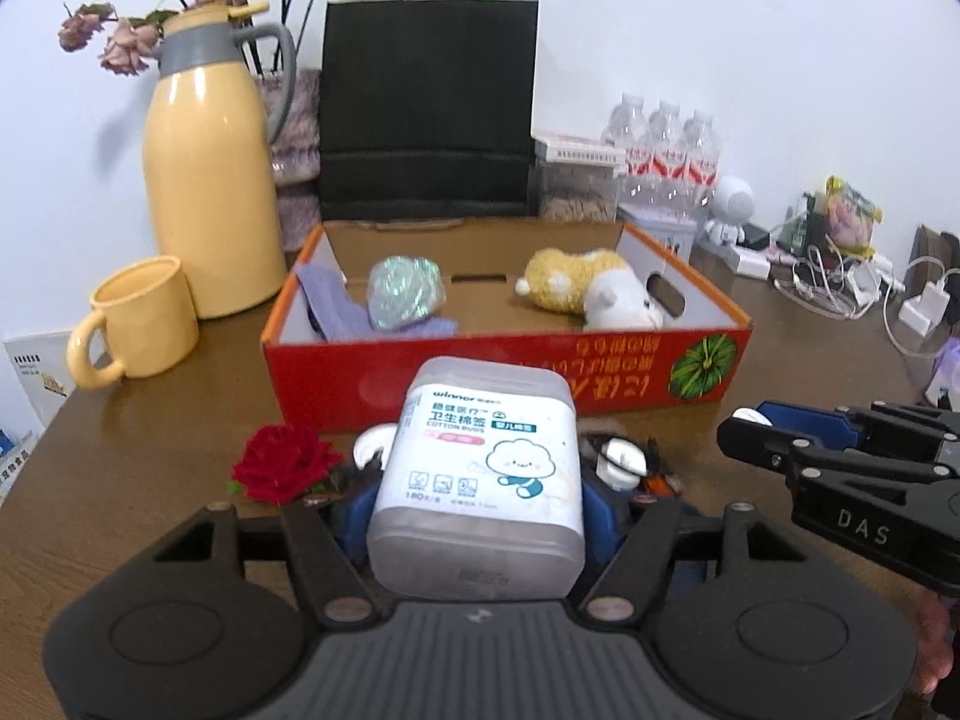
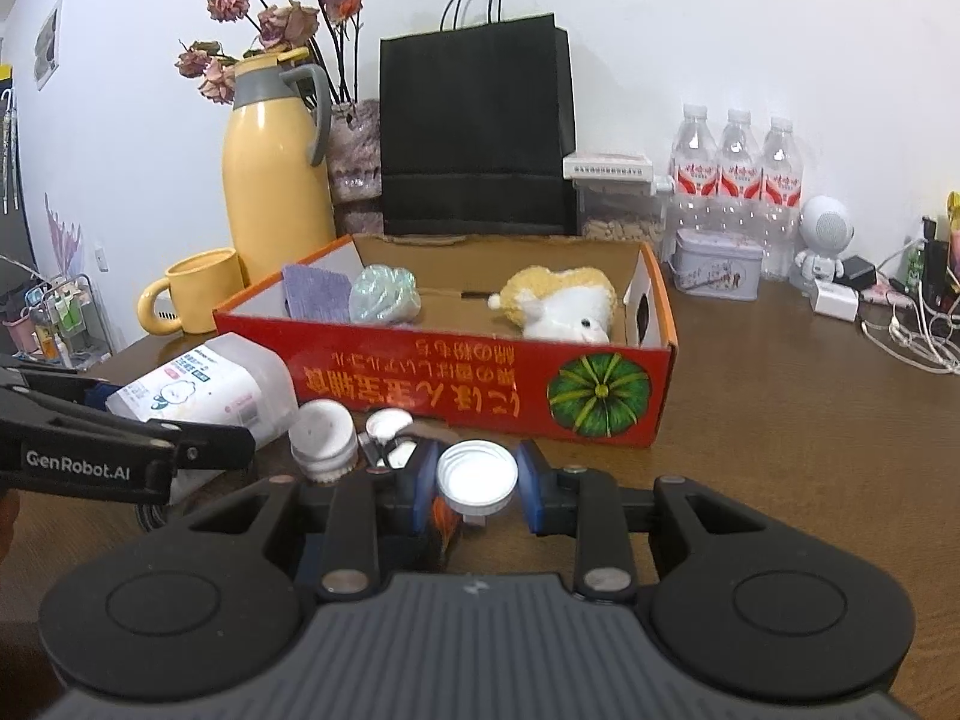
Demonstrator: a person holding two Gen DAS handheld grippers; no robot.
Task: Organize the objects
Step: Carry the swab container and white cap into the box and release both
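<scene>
My left gripper (image 1: 477, 504) is shut on a clear cotton bud box (image 1: 480, 480) with a white label, held just in front of the red cardboard box (image 1: 510, 360). The cotton bud box also shows in the right wrist view (image 2: 204, 387). My right gripper (image 2: 477, 480) is shut on a white bottle cap (image 2: 477, 476) near the red box's front wall (image 2: 450, 384). Inside the red box lie a purple cloth (image 2: 315, 291), a shiny teal ball (image 2: 384, 294) and a yellow-white plush toy (image 2: 558, 303). A red rose (image 1: 282, 462) and small white items (image 2: 321, 432) lie on the table.
A yellow thermos (image 1: 207, 180) and yellow mug (image 1: 141, 324) stand at left. A black paper bag (image 1: 429, 108) stands behind the box. Water bottles (image 2: 738, 180), a tin (image 2: 717, 270), a white robot figure (image 2: 825, 240) and cables (image 2: 912, 336) fill the back right.
</scene>
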